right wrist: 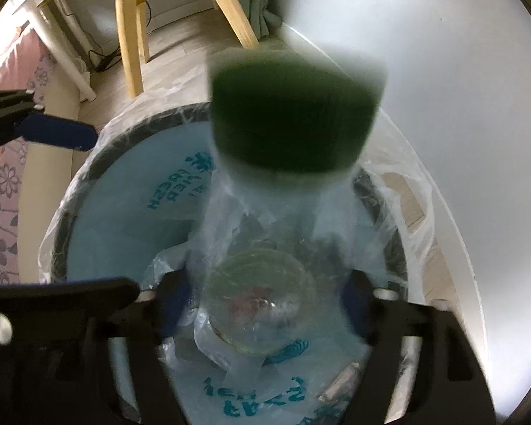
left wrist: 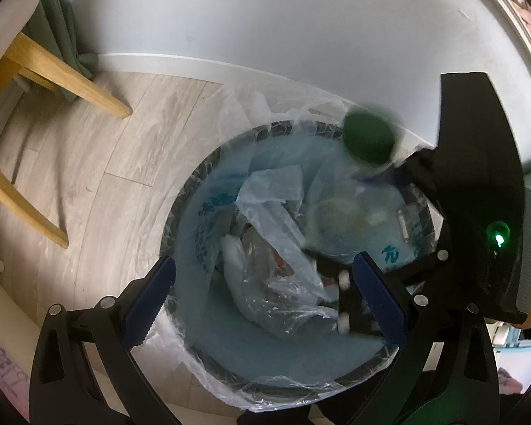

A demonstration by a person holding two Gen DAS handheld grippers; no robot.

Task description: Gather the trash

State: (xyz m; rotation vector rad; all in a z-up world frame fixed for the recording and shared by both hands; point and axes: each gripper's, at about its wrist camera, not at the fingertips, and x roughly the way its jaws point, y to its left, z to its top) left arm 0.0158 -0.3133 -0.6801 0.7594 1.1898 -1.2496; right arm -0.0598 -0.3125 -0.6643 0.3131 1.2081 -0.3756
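Nearest the right-wrist lens, the right gripper [right wrist: 262, 313] has its blue pads either side of a clear plastic bottle with a dark green screw cap [right wrist: 295, 117], base toward the camera and cap pointing away. The bottle's long axis runs straight out along the fingers, and it hangs directly over the mouth of the round dark bin lined with a translucent bag printed in blue [right wrist: 70, 209]. The pads look to be against the bottle's sides, yet the whole bottle is streaked with motion blur, so whether it is clamped or already slipping free I cannot tell. Judging by that, the coming move is a drop, and it turns on the bottle sitting inside the bin's rim, not across it (the cap end lies closest to the rim's far side).

The left gripper [left wrist: 263, 299] hovers over the bin's near rim with its fingers spread wide and nothing between them; the right one is plainly nearer the bottle.

Inside the bin lie crumpled clear plastic bags [left wrist: 272, 233]; what is under them is hidden. Beyond the bin stand pale wooden chair legs [left wrist: 67, 78] and a white wall [left wrist: 265, 17].
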